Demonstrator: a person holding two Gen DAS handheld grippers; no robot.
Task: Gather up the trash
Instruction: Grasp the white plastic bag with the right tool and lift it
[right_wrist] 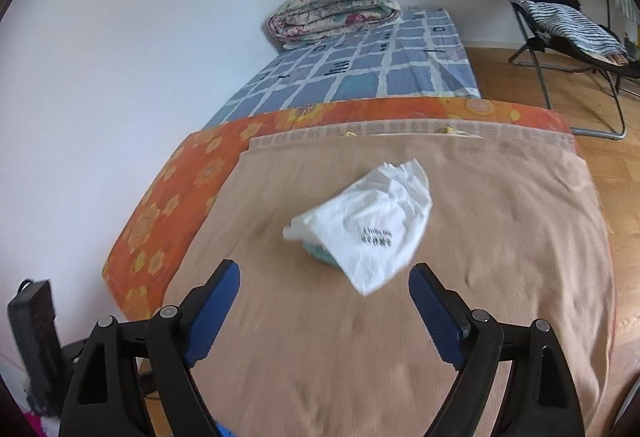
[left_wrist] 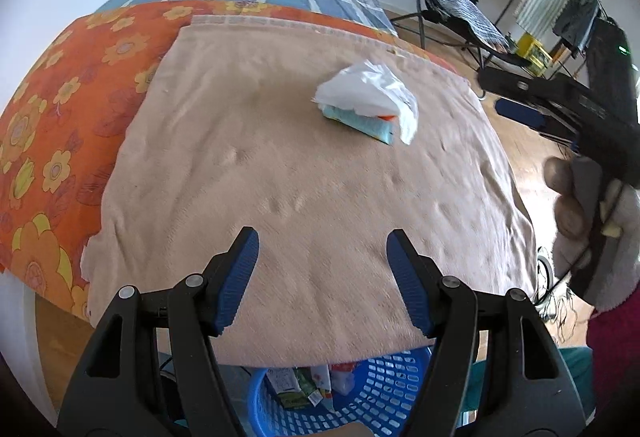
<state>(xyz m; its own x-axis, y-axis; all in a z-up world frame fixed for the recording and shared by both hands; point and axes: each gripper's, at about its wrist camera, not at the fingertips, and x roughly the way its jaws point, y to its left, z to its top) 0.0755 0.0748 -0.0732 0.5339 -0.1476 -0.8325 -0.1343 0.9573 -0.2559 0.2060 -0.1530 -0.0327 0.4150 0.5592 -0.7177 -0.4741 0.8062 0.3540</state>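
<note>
Right wrist view: white wrapper (right_wrist: 368,225) is seen just ahead of the wide, empty right gripper (right_wrist: 324,277), nearer than the half-open, empty left gripper (left_wrist: 322,243).

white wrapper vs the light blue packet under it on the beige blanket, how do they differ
The white wrapper is crumpled, carries small black print and lies on top; the light blue packet is flatter, shows an orange patch and sits underneath, mostly covered. The white wrapper looks larger, hiding nearly all of the light blue packet in the right wrist view. Both rest on the beige blanket, untouched by either gripper.
</note>
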